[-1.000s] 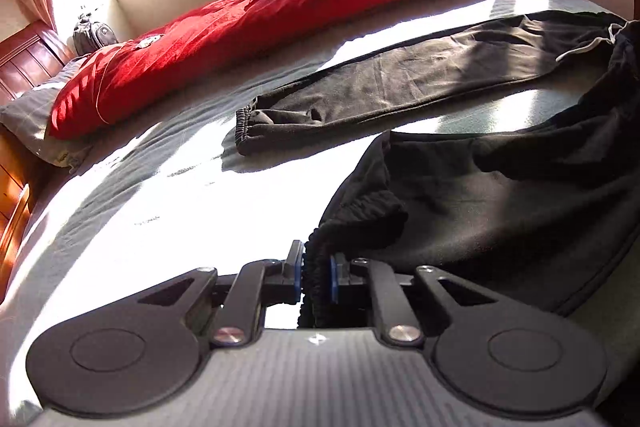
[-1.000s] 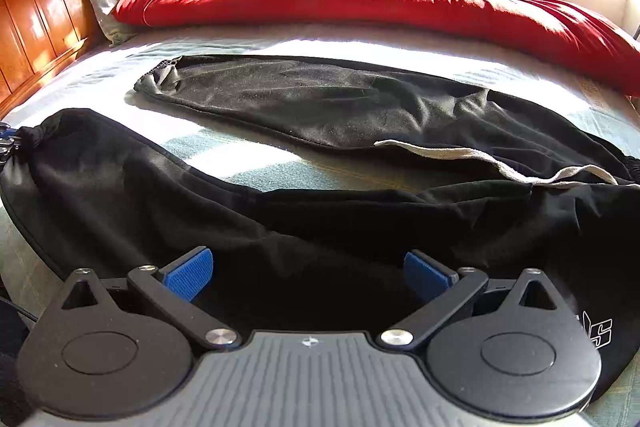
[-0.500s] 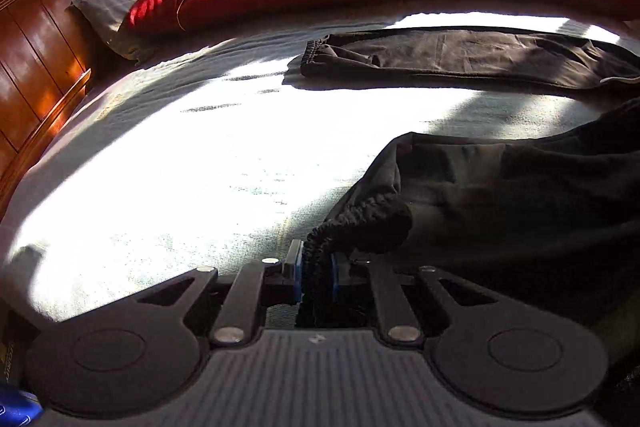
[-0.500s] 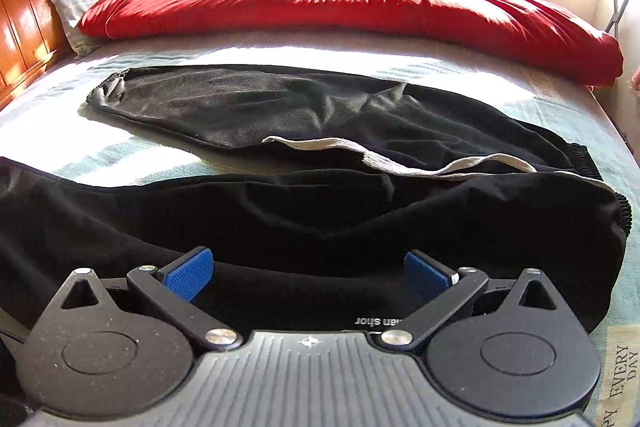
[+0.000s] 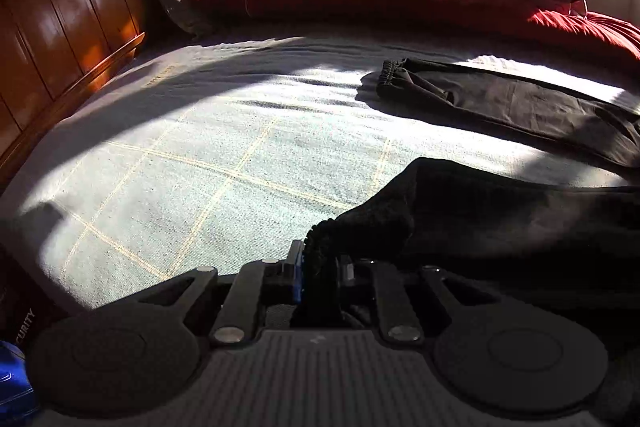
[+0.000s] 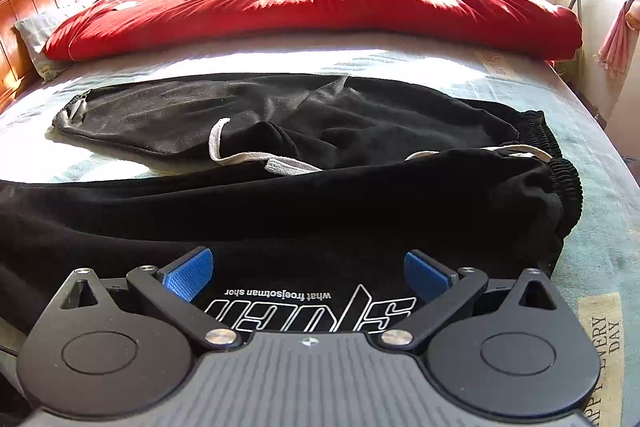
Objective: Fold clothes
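**Inspector A:** Bed [image 5: 208, 163] surface noted: pale checked cover, strong sun across the middle, red quilt [image 6: 312, 15] along the far side with a person leaning on it. Black trousers [image 6: 280, 211] lie across the near half, one leg [image 6: 248, 115] spread flat further back.

**Inspector B:** Claws?

**Inspector A:** Left claw [image 5: 320, 263] is pinched narrow on the ribbed cuff [image 5: 360, 227] of the near leg, cloth between the pads. Right claw [image 6: 308, 271] stands wide over the printed logo [image 6: 312, 311], gripping nothing.

**Inspector B:** Risks?

**Inspector A:** Three, in my judgement. The cuff hold looks shallow; a hard pull could slip it out and drop the leg short of the fold. The drawstring [image 6: 256, 159] trails loose between the legs and may get trapped inside. With only one end held, the near leg could bunch instead of lying flat.
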A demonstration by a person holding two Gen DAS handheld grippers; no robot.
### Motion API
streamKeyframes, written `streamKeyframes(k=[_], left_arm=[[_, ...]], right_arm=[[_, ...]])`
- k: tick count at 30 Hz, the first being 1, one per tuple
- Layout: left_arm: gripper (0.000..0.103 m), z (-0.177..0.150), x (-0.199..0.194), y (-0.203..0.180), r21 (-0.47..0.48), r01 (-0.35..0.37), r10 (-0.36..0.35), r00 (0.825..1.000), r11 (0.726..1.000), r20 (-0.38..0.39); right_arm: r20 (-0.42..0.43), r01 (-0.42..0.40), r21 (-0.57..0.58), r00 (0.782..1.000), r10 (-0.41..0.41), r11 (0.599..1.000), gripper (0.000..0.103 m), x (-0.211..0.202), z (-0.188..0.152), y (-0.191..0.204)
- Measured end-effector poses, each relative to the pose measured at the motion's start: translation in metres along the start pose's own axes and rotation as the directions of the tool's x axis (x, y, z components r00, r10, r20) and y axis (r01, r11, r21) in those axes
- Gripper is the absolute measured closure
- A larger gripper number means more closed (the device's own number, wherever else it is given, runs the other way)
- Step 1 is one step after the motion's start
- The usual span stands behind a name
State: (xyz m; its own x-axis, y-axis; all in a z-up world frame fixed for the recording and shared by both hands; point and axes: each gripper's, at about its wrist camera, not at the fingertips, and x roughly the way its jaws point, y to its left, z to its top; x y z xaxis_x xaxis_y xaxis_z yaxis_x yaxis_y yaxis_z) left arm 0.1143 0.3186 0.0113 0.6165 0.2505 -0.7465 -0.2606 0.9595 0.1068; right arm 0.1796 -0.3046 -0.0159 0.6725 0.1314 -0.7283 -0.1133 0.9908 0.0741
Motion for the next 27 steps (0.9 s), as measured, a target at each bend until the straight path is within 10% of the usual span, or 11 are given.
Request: streamKeyframes(k=[12, 20, 27], left_arm=[[0.081, -0.02, 0.088, 0.005, -0.025, 0.041, -0.044, 0.985, 0.999, -0.164], [0.077, -0.018, 0.088, 0.006, -0.004, 0.044, -0.044, 0.985, 0.999, -0.165], [0.076, -0.014, 0.089, 0.001, 0.016, 0.029, -0.026, 0.983, 0.999, -0.182]], right_arm=[[-0.009, 0.072, 0.254, 0.997, -0.072, 0.965, 0.0, -0.011, -0.024, -0.05], [0.064, -0.092, 0.646, 0.996, 0.066, 0.758, 0.0, 0.014, -0.069, -0.128], [0.275, -0.321, 0.728, 0.946, 0.171, 0.605, 0.0, 0.047, -0.085, -0.173]])
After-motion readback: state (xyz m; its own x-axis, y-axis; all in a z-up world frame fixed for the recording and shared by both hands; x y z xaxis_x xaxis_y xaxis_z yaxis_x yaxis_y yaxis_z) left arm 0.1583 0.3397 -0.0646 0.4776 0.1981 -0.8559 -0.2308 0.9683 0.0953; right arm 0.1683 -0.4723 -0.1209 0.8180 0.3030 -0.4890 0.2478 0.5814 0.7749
